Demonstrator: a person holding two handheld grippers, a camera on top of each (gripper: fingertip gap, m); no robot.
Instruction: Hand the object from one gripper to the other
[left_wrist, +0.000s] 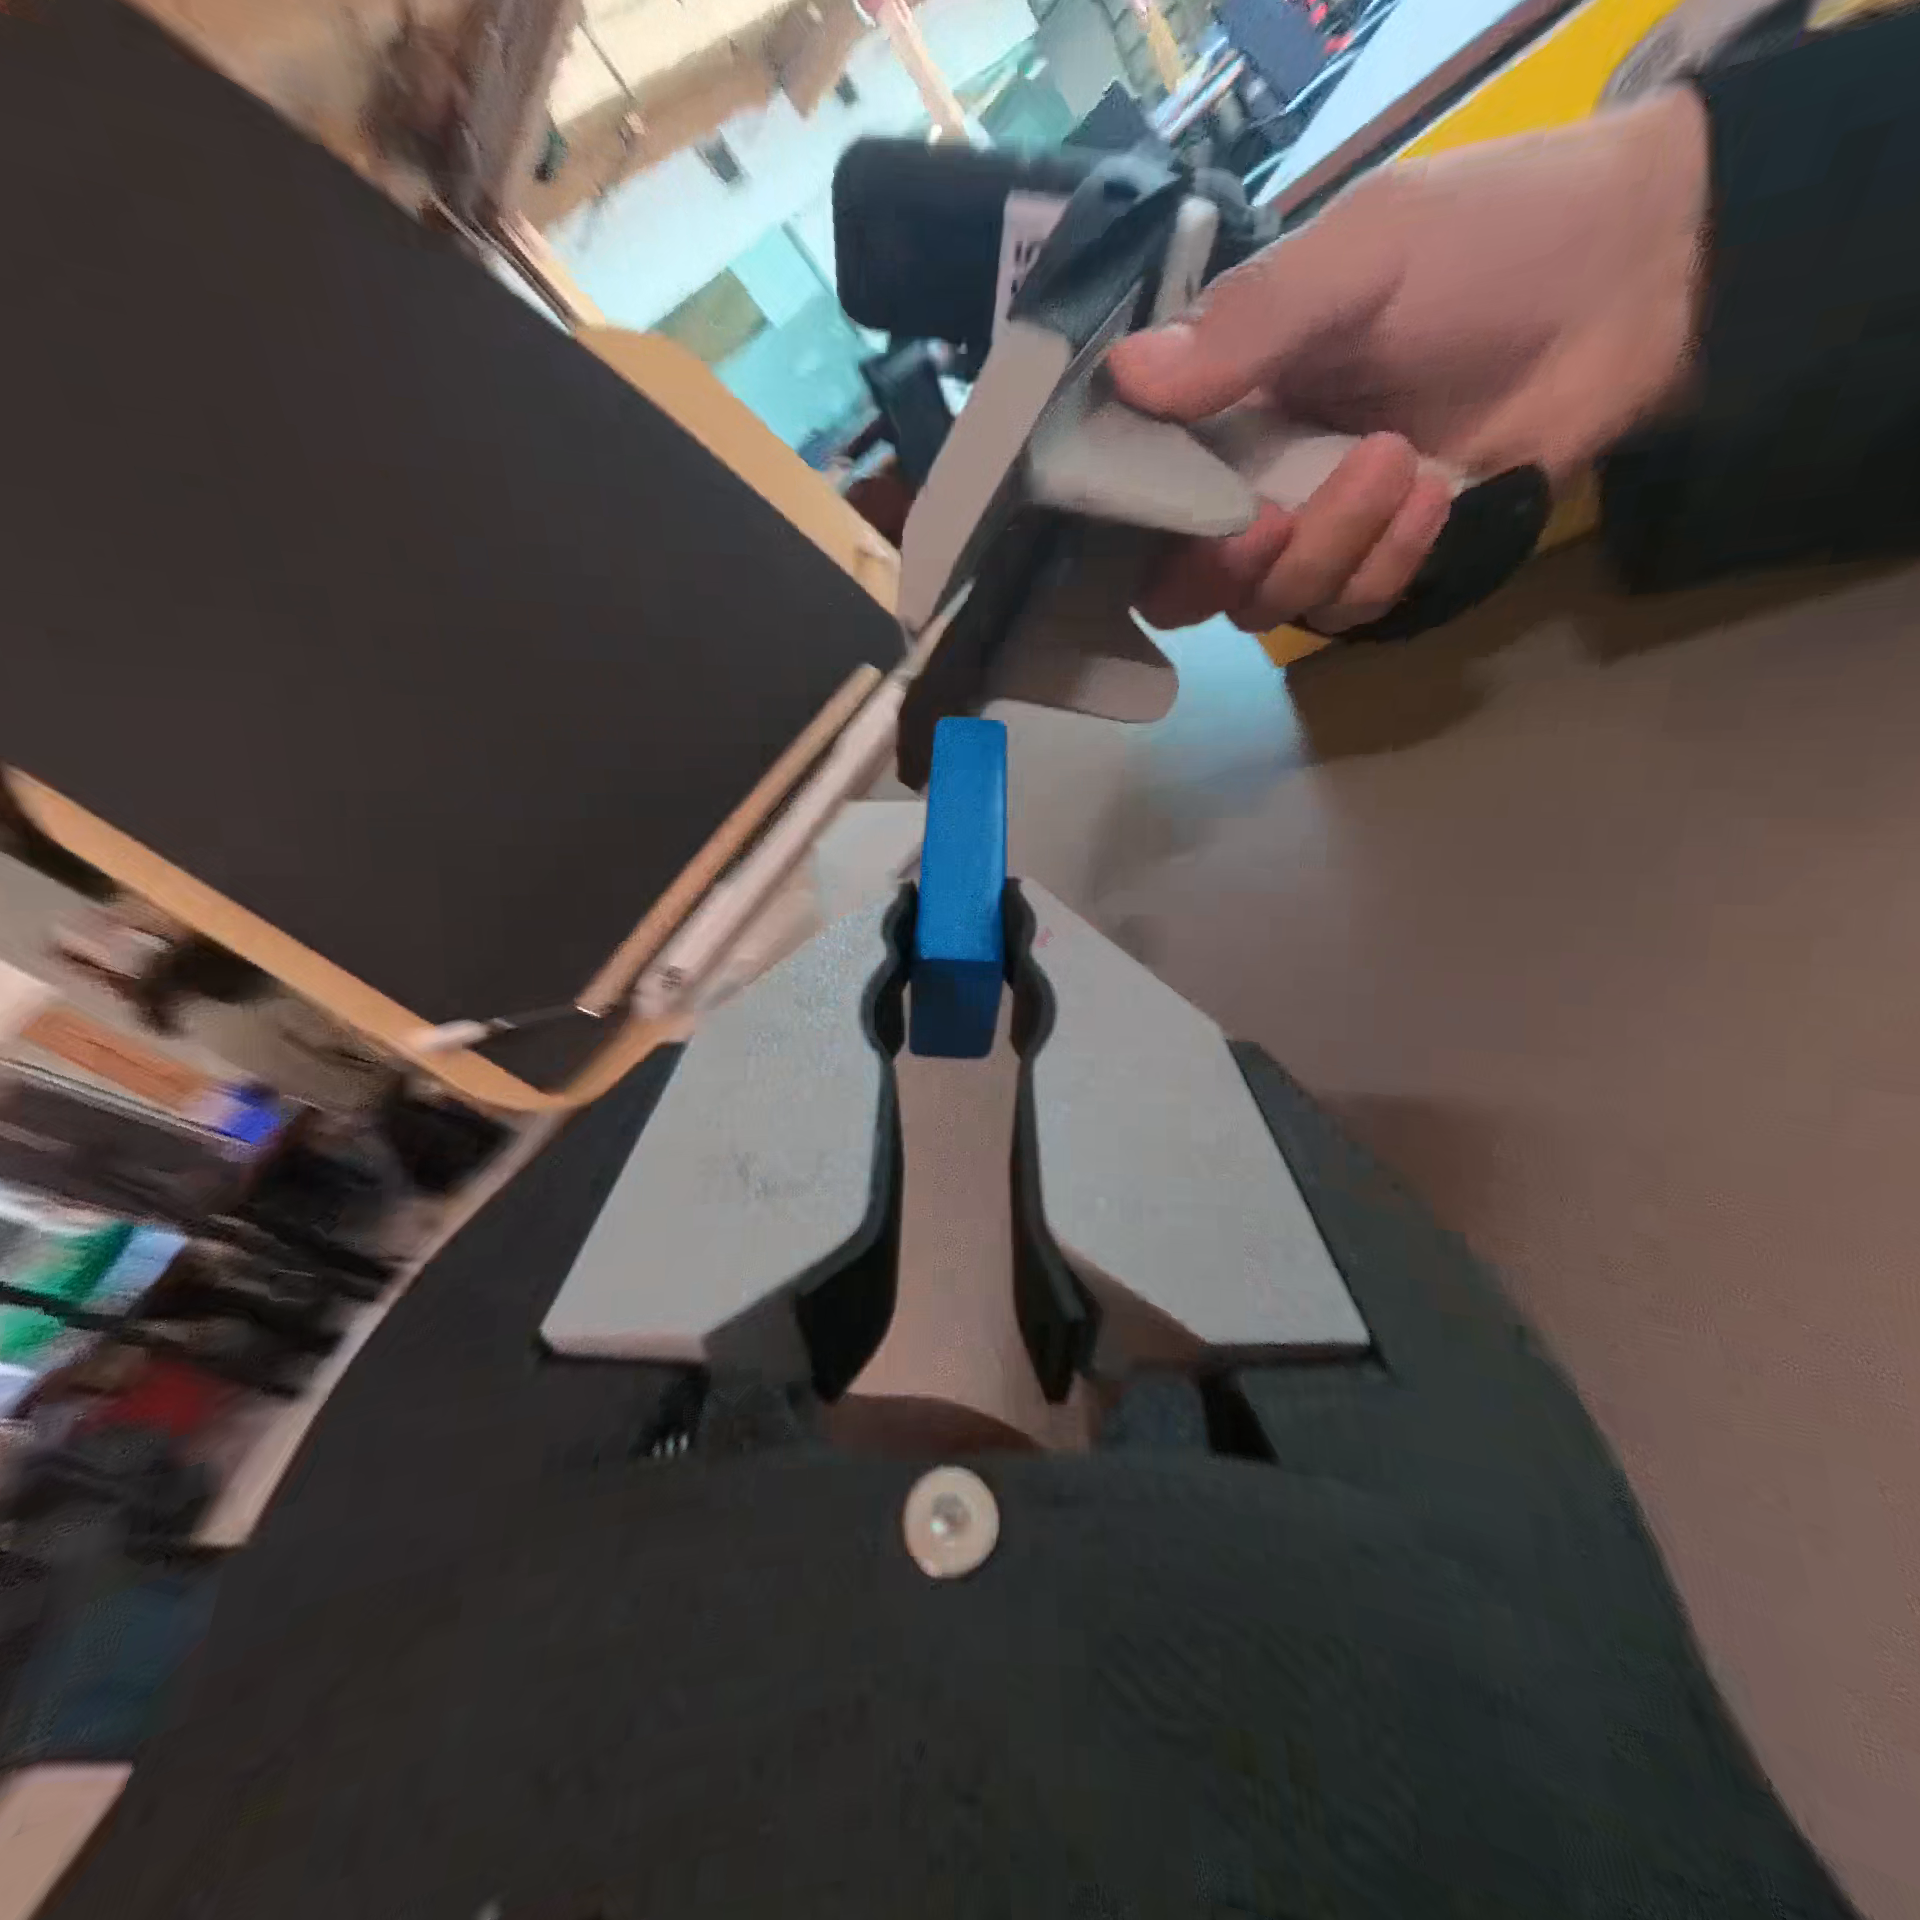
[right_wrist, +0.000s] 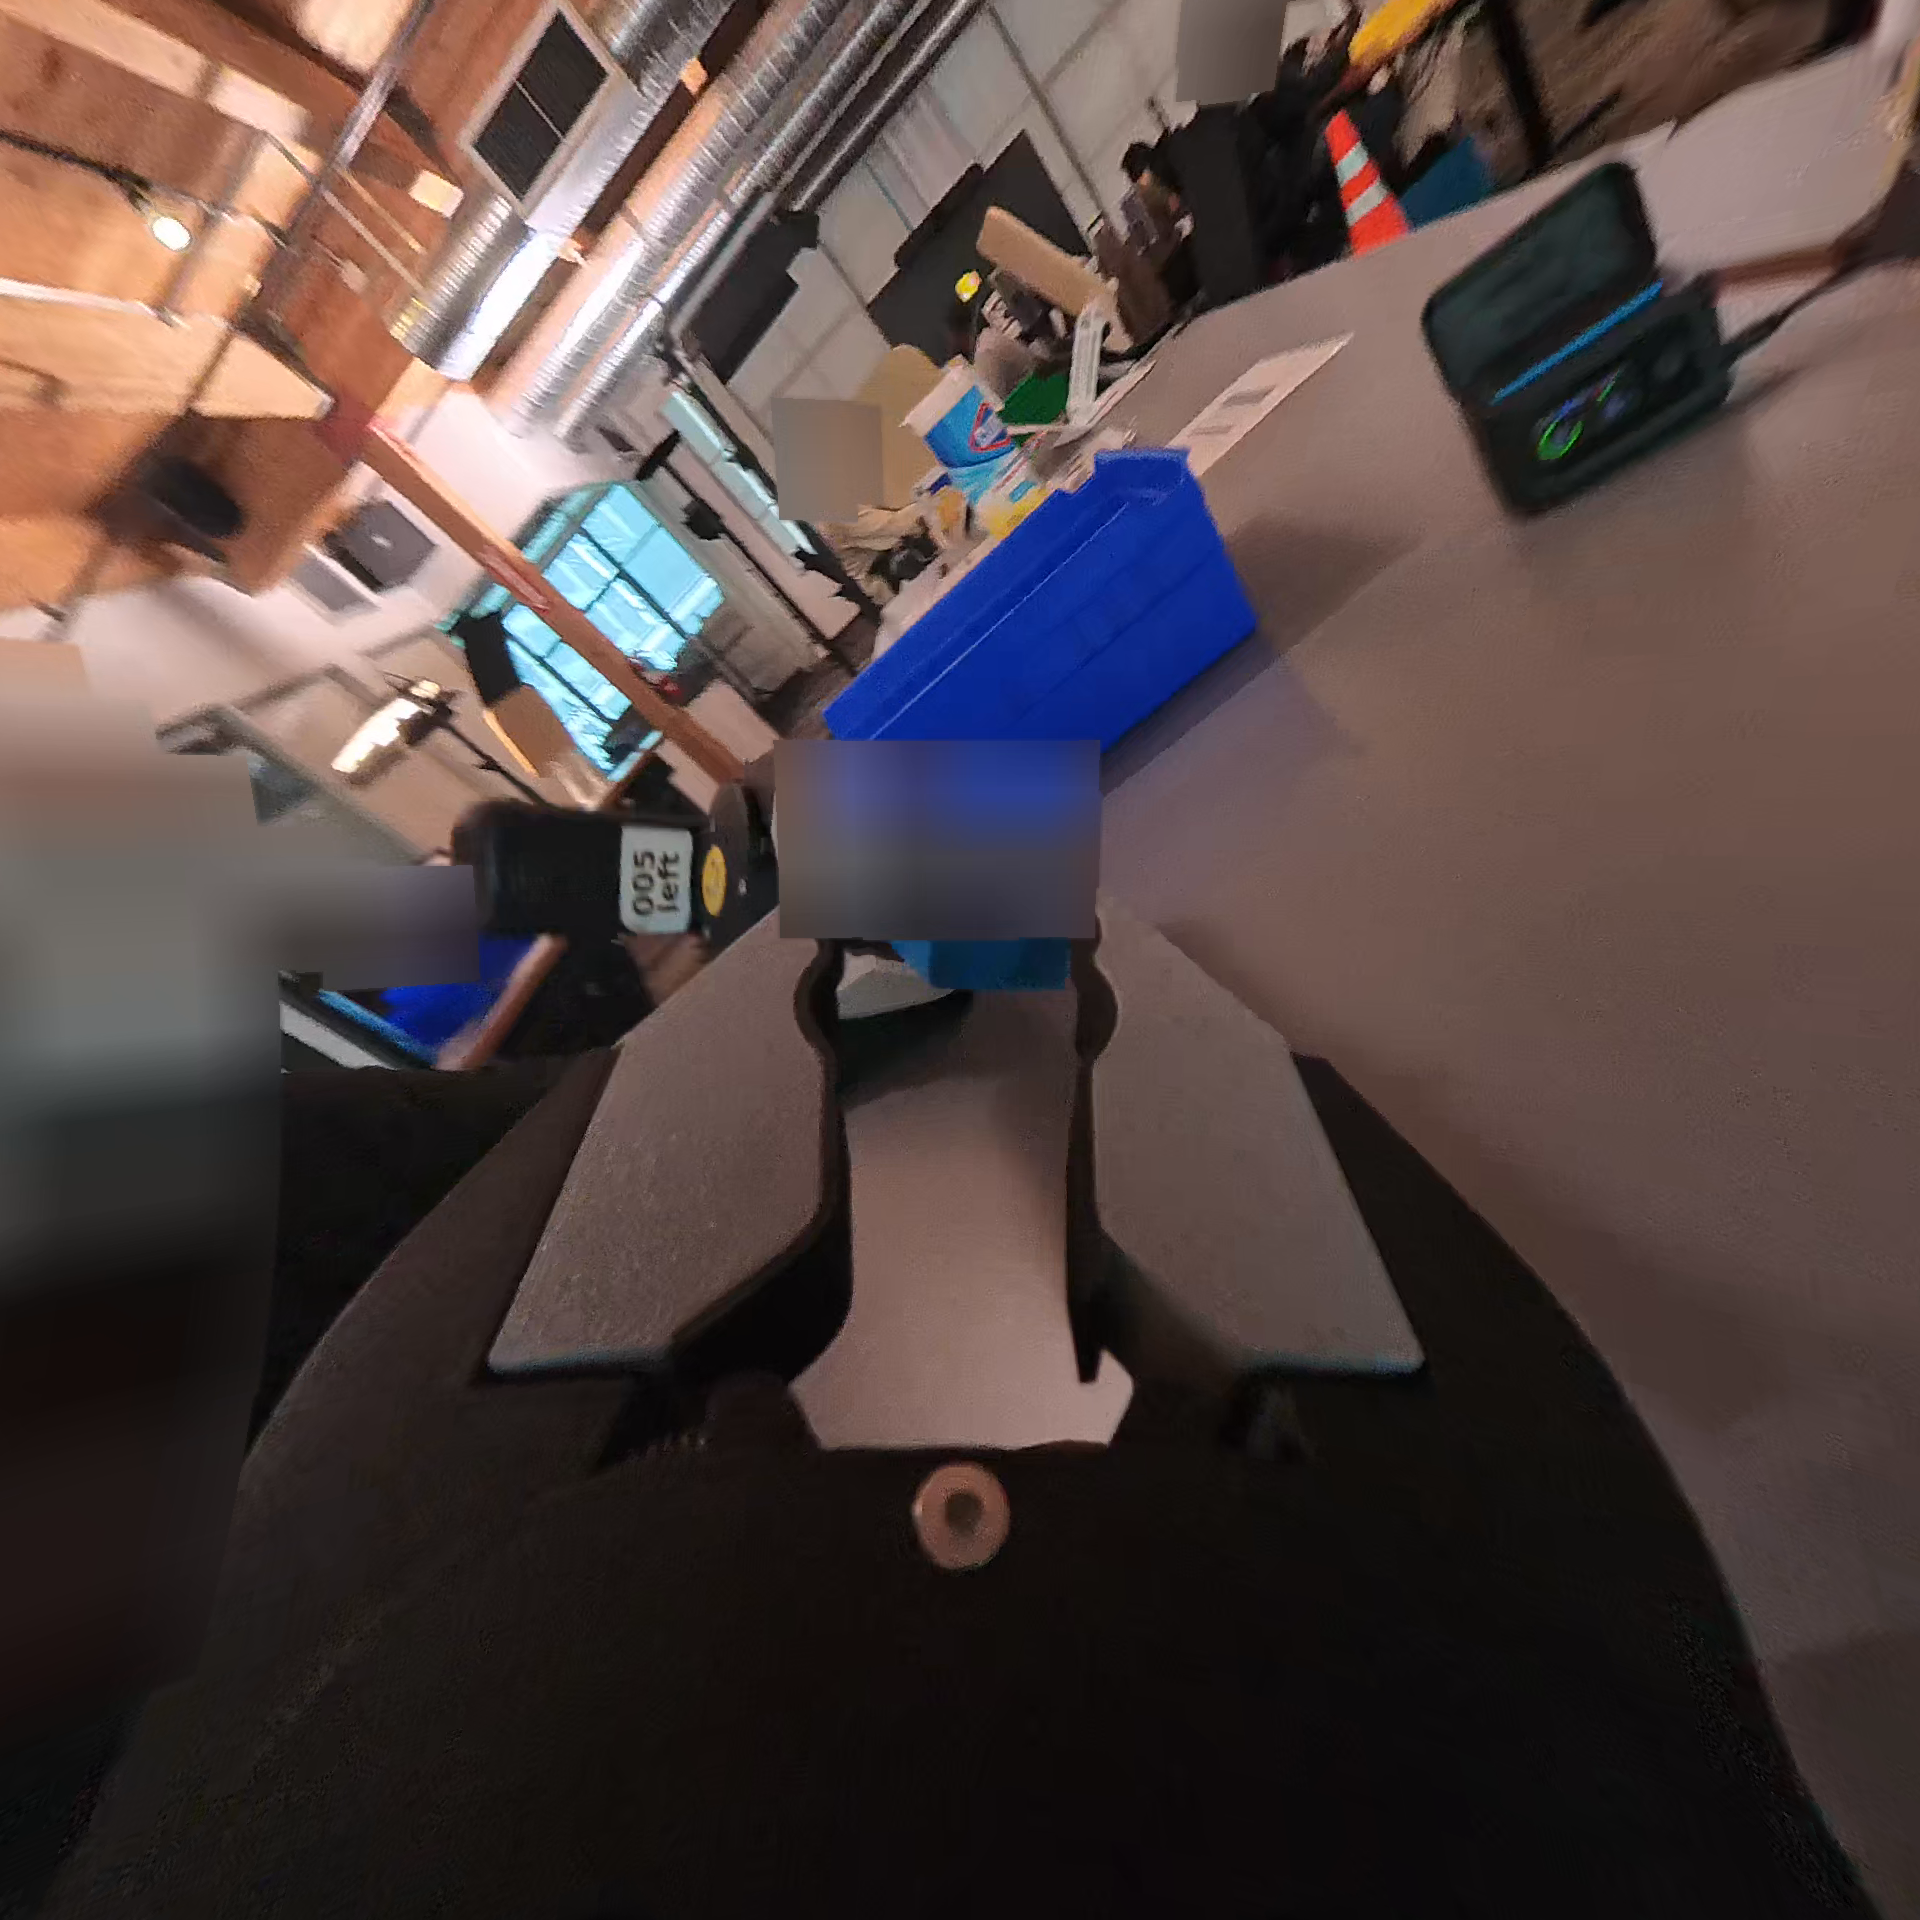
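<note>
Left claw (left_wrist: 958, 966) gripping blue block (left_wrist: 964, 862), pointing forward

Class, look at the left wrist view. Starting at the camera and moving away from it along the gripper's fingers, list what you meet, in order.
Left gripper fingers → blue block clamped between their tips → right gripper just past the block's far end → the hand holding it → blurred room behind.

Grey table (right_wrist: 1558, 831), bright windows (right_wrist: 613, 603)
</note>
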